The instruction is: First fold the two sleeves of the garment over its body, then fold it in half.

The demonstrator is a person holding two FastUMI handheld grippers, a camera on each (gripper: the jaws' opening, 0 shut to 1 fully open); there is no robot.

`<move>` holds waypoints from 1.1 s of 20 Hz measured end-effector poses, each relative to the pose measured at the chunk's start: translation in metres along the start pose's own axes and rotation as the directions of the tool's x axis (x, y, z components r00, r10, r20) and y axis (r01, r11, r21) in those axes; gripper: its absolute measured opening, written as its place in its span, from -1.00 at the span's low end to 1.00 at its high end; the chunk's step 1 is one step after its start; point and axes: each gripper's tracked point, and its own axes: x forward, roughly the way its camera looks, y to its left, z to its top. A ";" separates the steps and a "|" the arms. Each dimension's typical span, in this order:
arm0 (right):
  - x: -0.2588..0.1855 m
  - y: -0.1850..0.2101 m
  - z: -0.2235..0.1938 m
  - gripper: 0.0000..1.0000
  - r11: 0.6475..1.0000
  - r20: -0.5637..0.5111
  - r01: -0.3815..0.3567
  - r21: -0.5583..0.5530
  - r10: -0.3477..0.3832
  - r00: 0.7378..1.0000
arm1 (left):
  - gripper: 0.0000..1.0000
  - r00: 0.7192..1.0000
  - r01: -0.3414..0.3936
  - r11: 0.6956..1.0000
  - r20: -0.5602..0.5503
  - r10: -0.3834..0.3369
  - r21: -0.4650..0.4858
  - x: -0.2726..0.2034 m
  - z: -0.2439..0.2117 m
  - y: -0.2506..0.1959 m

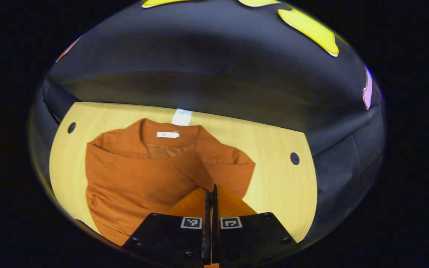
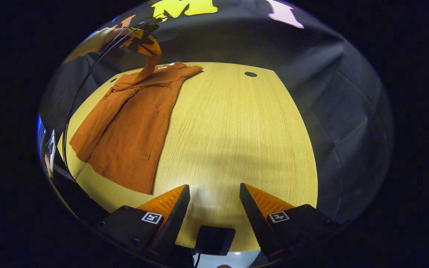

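- Left gripper view: the left gripper [image 1: 210, 190] sits nearest, its two fingers pressed together and pinching a sleeve [image 1: 194, 169] of the rust-orange garment [image 1: 136, 182]; the ribbed cuff rises from the garment's middle to the fingertips
- Beyond it the garment lies on the wooden table [image 1: 274, 175], collar at the far side with a white label [image 1: 168, 134] showing; the other sleeve is already folded over the body on the left
- A white tape strip [image 1: 181, 117] sits at the table's far edge, just beyond the collar; a dark round hole [image 1: 294, 158] lies to the right
- Right gripper view: the right gripper [image 2: 214, 195] hovers over bare table [image 2: 237, 130] at the near edge, fingers spread apart with nothing between them
- Farther left the garment [image 2: 132, 123] lies flat, hem near and collar far; at its far end the left gripper [image 2: 145, 39] lifts the sleeve [image 2: 149, 65] up off the body
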 end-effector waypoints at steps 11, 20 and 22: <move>-0.016 0.010 -0.030 0.75 0.995 0.001 0.063 0.075 -0.063 0.998 | 0.56 0.982 0.175 0.977 -0.043 -0.182 -0.125 -0.022 -0.042 -0.047; -0.017 0.026 0.012 0.75 0.998 0.050 0.054 0.025 -0.055 0.997 | 0.88 0.994 0.065 0.965 0.070 -0.085 0.253 -0.105 -0.052 0.008; -0.013 0.032 0.027 0.75 0.999 0.065 0.053 -0.013 -0.052 0.997 | 0.94 0.989 -0.004 0.925 0.136 -0.052 0.381 -0.123 -0.063 0.036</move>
